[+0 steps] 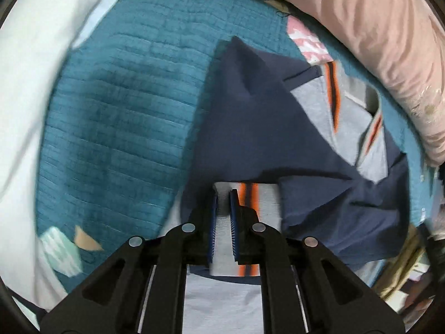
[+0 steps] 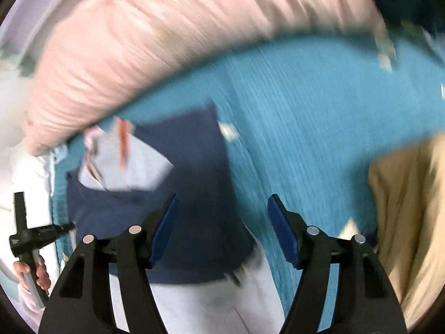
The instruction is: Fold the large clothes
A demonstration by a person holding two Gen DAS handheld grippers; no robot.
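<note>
While blurred, only right view shows hand (image 2: 33,274).

Both grippers are showing as matte black plastic frames with elongated cut-out windows in their arms. The left gripper (image 1: 224,194), filling the lower centre of its own view, is carrying four round silver pivot pins, bright metal rails running down toward the bottom edge, and blue ribbed pads on its fingers (image 1: 212,222). The right gripper (image 2: 222,211) is wearing the same silver pins and blue pads. At the lower left of the right wrist view, a hand (image 2: 36,272) is showing around a grey handle under a black cross-shaped bracket.
</note>
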